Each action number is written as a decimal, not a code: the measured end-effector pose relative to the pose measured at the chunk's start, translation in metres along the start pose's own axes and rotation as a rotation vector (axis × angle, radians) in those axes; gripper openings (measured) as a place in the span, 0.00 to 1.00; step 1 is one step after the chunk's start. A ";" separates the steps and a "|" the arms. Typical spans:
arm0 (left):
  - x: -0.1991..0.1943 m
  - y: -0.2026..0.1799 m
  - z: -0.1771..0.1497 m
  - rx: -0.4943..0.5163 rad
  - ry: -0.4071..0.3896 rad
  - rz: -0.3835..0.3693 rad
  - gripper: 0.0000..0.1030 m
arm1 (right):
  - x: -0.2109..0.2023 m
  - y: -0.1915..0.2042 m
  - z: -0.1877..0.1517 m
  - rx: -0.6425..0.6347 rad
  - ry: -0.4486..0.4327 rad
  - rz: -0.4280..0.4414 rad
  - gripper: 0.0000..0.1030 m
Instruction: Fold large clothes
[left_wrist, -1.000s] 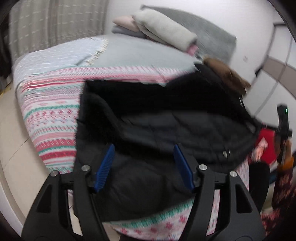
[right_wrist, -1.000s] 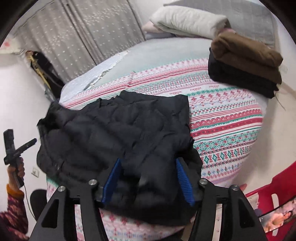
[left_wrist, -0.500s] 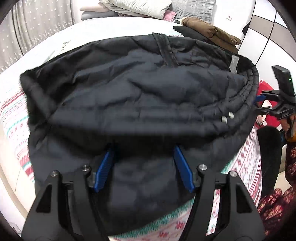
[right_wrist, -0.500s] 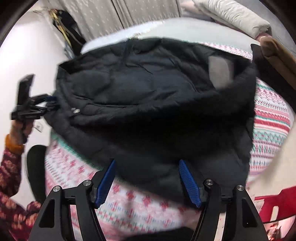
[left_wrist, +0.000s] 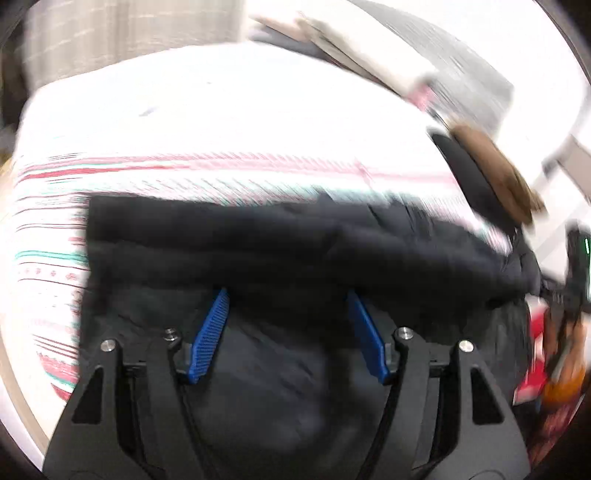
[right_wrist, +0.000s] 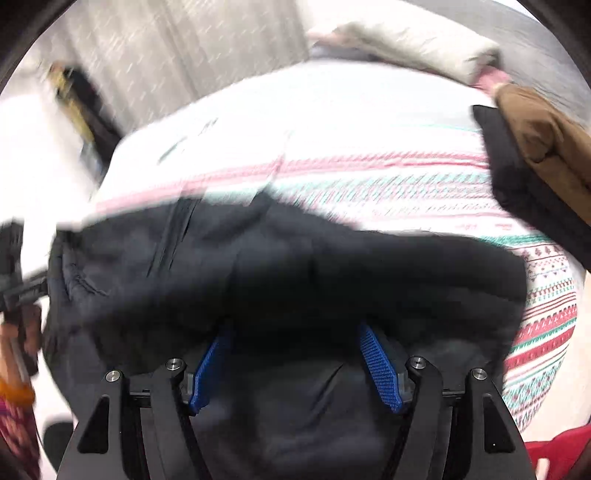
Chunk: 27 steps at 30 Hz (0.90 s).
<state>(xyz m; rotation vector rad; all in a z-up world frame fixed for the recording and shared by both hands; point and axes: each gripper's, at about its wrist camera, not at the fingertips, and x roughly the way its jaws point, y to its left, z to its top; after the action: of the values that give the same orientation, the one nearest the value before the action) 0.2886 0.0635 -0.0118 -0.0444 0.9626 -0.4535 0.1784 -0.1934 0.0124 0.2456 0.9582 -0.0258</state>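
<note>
With bulky folds of the black jacket (left_wrist: 295, 258) clamped in my left gripper (left_wrist: 288, 295) and right gripper (right_wrist: 295, 328), the slippery padding may slide free mid-fold.

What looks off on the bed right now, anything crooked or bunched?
The black jacket lies bunched in a thick roll across the patterned bedspread, its near part hanging over the bed's front edge. Both frames are too blurred to tell more. The stacked brown and black clothes look tidy.

black jacket (right_wrist: 288, 266) heaped across near bed edge, striped blanket (right_wrist: 388, 173) beyond open, folded clothes stack (right_wrist: 535, 155) blocking right
</note>
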 end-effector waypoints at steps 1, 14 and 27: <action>-0.006 0.008 0.007 -0.047 -0.035 0.039 0.65 | -0.003 -0.010 0.006 0.038 -0.034 -0.034 0.68; -0.015 0.091 -0.011 -0.360 -0.044 0.036 0.74 | -0.023 -0.133 -0.008 0.462 -0.045 -0.040 0.73; 0.000 0.086 -0.016 -0.348 -0.052 0.100 0.08 | -0.004 -0.089 -0.010 0.260 -0.001 -0.103 0.08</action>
<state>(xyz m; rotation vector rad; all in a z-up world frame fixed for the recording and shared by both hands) 0.3062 0.1441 -0.0407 -0.3201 0.9788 -0.1883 0.1569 -0.2780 -0.0072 0.4352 0.9652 -0.2463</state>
